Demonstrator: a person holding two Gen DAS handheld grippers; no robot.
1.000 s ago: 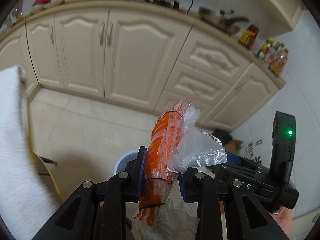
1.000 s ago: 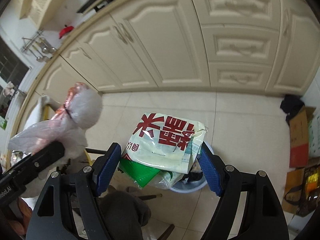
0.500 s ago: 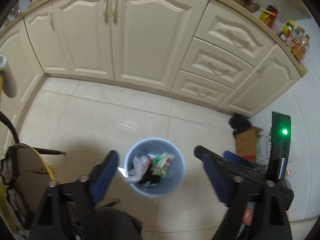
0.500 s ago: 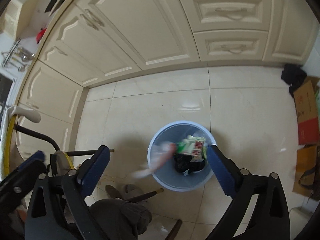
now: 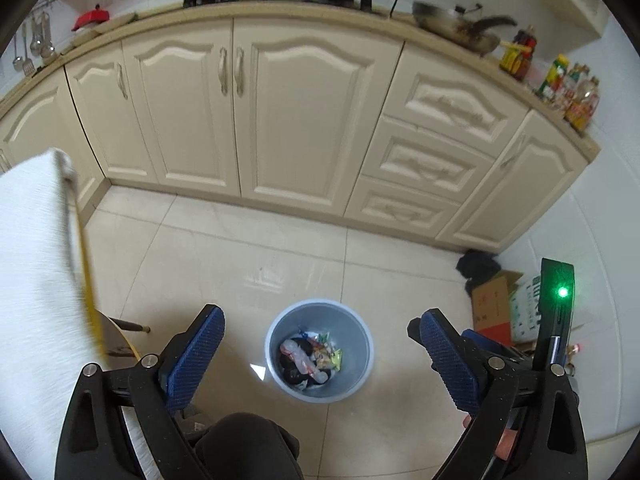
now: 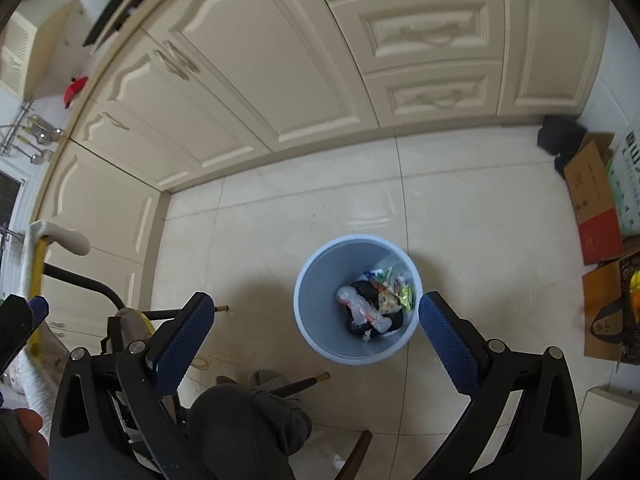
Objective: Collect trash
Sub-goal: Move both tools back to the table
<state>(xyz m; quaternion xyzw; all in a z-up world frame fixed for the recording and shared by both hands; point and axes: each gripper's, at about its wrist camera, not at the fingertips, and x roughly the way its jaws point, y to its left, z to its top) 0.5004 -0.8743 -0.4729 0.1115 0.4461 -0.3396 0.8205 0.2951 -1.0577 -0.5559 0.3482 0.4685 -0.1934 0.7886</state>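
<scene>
Floor: pale tiles before cream cabinets [image 5: 304, 120].
Bin: blue bin [image 5: 320, 350] holds wrappers and bags [image 6: 376, 304].
Left gripper [image 5: 320, 354]: jaws opening, empty.
Right gripper [image 6: 314, 342]: jaws wide, empty.
Progress: this trash binned; possibly more remains unseen.
</scene>
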